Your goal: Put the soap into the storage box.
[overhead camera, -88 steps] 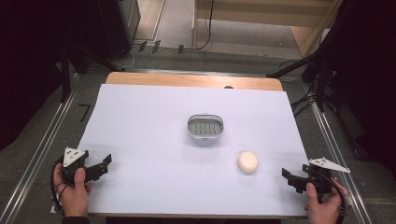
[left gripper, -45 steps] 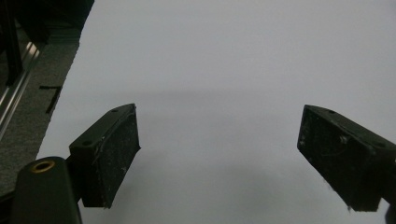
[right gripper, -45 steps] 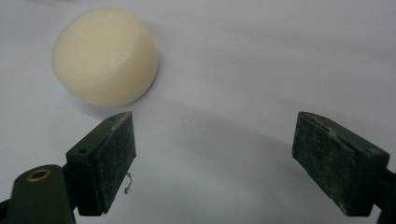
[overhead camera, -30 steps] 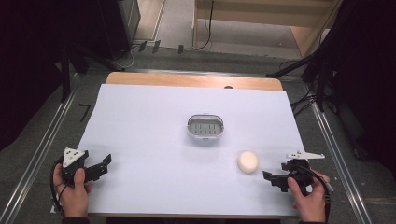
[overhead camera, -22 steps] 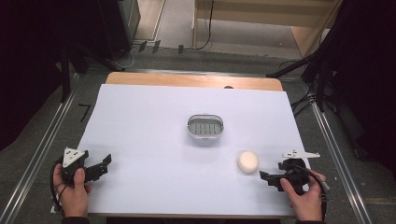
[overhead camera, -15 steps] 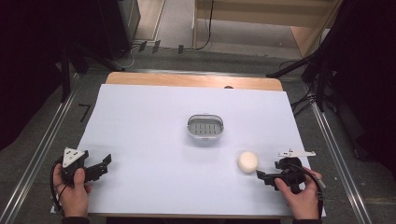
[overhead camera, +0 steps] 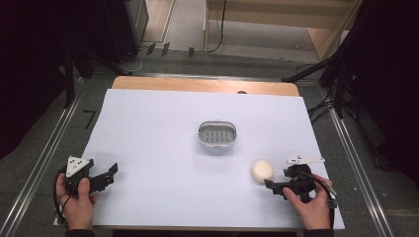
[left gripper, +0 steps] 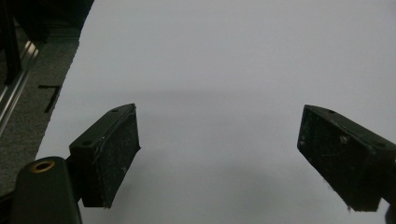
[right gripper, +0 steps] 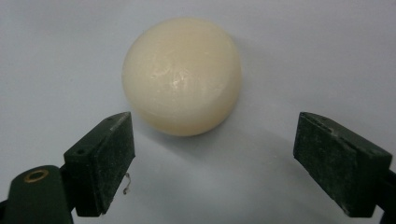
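1. Where the white sheet [overhead camera: 163,128] meets its near left corner, we hold the left gripper [overhead camera: 109,174] in our left hand [overhead camera: 76,200]; its jaws stand wide apart with nothing between them, and in the left gripper view [left gripper: 219,154] we see just bare white sheet in the gap, with grey floor and a metal rail off past the sheet's left edge.

2. Moving right, a small grey dish [overhead camera: 217,135] with rounded corners and a slotted floor sits near the middle of the sheet, well apart from both grippers; we see nothing lying in it.

3. Right of the dish and nearer to us lies the cream-coloured round soap [overhead camera: 262,171], flat on the sheet and apart from the dish.

4. Just right of the soap, near the sheet's near right corner, our right hand [overhead camera: 311,207] holds the right gripper [overhead camera: 271,184]; its tips point left toward the soap and lie just beside it.

5. Seen from the right gripper view [right gripper: 215,163], the jaws are spread wide and grip nothing; the soap [right gripper: 182,76] lies just beyond the tips, roughly centred between them but a little toward the left jaw; neither pad touches it.
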Tool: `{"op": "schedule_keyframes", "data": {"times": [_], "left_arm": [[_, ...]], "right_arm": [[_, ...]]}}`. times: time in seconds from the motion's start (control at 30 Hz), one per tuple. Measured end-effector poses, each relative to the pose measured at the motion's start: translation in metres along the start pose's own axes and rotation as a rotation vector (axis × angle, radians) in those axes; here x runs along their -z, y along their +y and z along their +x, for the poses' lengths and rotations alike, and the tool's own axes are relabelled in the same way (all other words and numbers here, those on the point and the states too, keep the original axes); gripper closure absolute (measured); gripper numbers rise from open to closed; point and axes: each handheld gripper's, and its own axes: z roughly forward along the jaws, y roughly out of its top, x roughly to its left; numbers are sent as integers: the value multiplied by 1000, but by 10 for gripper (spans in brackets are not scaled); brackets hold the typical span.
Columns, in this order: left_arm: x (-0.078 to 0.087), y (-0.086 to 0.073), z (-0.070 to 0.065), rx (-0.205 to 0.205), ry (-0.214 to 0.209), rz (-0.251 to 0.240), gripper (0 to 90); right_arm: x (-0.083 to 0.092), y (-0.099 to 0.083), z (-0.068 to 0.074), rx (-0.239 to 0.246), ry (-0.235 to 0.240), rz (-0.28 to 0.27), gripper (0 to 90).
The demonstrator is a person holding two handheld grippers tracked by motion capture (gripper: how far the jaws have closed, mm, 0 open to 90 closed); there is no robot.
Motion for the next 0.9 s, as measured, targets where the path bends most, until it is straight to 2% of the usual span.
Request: {"op": "schedule_keyframes", "data": {"times": [0.83, 0.9], "left_arm": [[0, 0, 0, 2, -3, -1, 138], [0, 0, 0, 2, -4, -2, 138]], "right_arm": [[-21, 13, 21, 45, 12, 23, 149], [-23, 14, 22, 52, 2, 30, 154]]}}
